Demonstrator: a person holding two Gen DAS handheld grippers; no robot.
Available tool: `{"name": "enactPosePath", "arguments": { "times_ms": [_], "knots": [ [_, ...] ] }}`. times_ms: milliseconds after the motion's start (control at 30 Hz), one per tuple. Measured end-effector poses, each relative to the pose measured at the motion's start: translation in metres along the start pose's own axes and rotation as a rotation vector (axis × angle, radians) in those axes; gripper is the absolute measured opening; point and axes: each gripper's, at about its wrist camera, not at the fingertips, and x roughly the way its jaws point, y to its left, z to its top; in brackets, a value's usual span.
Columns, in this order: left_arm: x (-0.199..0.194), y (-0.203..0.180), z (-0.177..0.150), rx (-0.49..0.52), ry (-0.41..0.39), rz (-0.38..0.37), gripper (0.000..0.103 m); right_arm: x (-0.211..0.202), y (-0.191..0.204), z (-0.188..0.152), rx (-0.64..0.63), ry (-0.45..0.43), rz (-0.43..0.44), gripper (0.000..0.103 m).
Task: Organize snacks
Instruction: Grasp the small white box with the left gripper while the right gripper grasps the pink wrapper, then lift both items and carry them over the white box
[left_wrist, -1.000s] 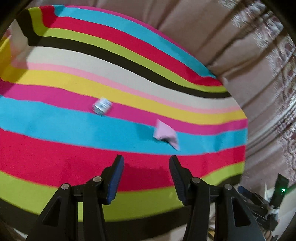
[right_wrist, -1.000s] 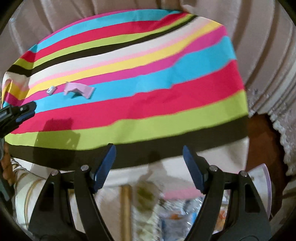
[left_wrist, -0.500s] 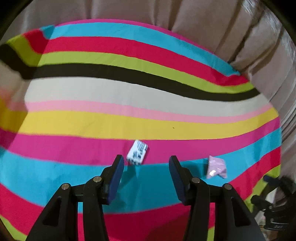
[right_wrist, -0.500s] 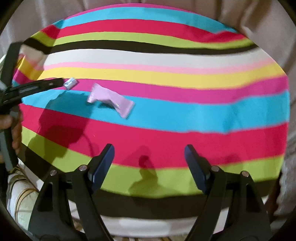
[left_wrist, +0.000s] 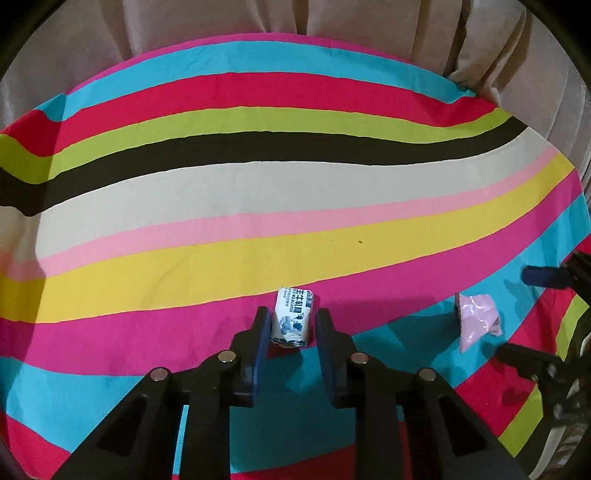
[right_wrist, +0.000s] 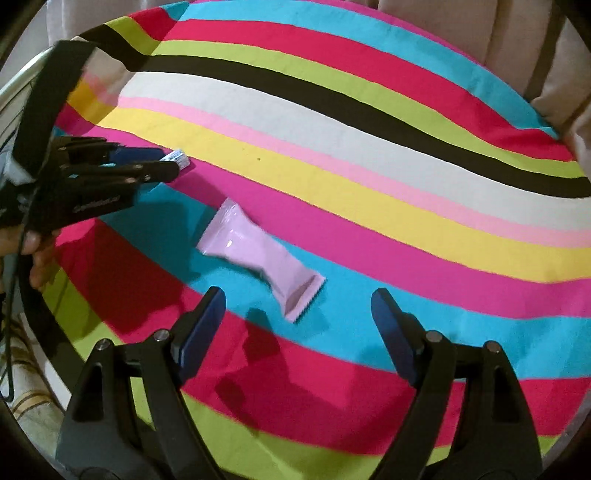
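A small white-and-blue candy packet (left_wrist: 292, 318) lies on the striped cloth, between the tips of my left gripper (left_wrist: 290, 325). The jaws stand on either side of it with narrow gaps, still open. It also shows in the right wrist view (right_wrist: 178, 158) at the left gripper's tips (right_wrist: 162, 164). A pink snack wrapper (right_wrist: 260, 257) lies on the cyan stripe just ahead of my right gripper (right_wrist: 297, 314), which is wide open and empty above the cloth. The wrapper also shows in the left wrist view (left_wrist: 477, 320).
The striped tablecloth (left_wrist: 295, 192) covers a round table. Beige curtains (left_wrist: 221, 18) hang behind it. The right gripper's blue finger (left_wrist: 546, 276) enters the left wrist view at the right edge. The table's near edge (right_wrist: 258, 450) lies below the right gripper.
My left gripper moved forward to the candy packet and its jaws narrowed around it. My right gripper moved forward and closer to the pink wrapper.
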Motion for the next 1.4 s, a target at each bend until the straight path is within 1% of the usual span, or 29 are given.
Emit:
{"name": "enactPosePath", "arguments": {
  "times_ms": [67,133,200,267,333,367,467,533,600,767,1000,1033,1300,1400],
  "knots": [
    [-0.001,0.003,-0.001,-0.016,-0.003,-0.016,0.025,0.006,-0.005,0.003,0.014,0.006,0.017,0.083],
    [-0.003,0.005,-0.002,-0.022,-0.007,-0.015,0.025,0.011,-0.006,0.006,0.020,0.008,0.035,0.083],
    [-0.002,0.009,-0.004,-0.027,0.006,-0.027,0.026,0.019,-0.005,0.010,0.022,0.015,0.049,0.083],
    [-0.002,0.012,-0.005,-0.033,0.015,-0.036,0.026,0.024,-0.003,0.011,0.026,0.020,0.059,0.079],
    [-0.004,0.012,-0.005,-0.027,0.012,-0.033,0.026,0.029,-0.001,0.013,0.035,0.039,0.078,0.060],
    [-0.005,0.012,-0.005,-0.025,0.011,-0.039,0.026,0.029,-0.001,0.013,0.051,0.032,0.094,0.060],
    [-0.006,0.012,-0.006,-0.024,0.009,-0.077,0.025,0.030,-0.004,0.013,0.070,0.032,0.089,0.050],
    [-0.007,0.011,-0.007,-0.025,0.010,-0.092,0.022,0.028,-0.004,0.013,0.093,0.037,0.080,0.033],
    [-0.009,0.010,-0.008,-0.018,0.012,-0.095,0.022,0.026,-0.006,0.012,0.129,0.043,0.082,0.026],
    [-0.011,0.005,-0.011,-0.015,0.020,-0.086,0.022,0.019,-0.010,0.002,0.197,0.043,0.093,0.024],
    [-0.027,-0.008,-0.016,0.005,0.005,-0.062,0.022,-0.001,-0.022,-0.009,0.252,0.019,0.053,0.024],
    [-0.028,-0.010,-0.015,0.006,0.004,-0.059,0.022,-0.002,-0.012,-0.008,0.258,0.016,0.045,0.024],
    [-0.049,-0.031,-0.025,0.019,-0.004,-0.058,0.022,-0.018,-0.004,-0.023,0.267,0.007,-0.005,0.024],
    [-0.060,-0.036,-0.029,0.015,-0.010,-0.063,0.022,-0.028,-0.003,-0.030,0.275,-0.002,-0.008,0.024]
  ]
}}
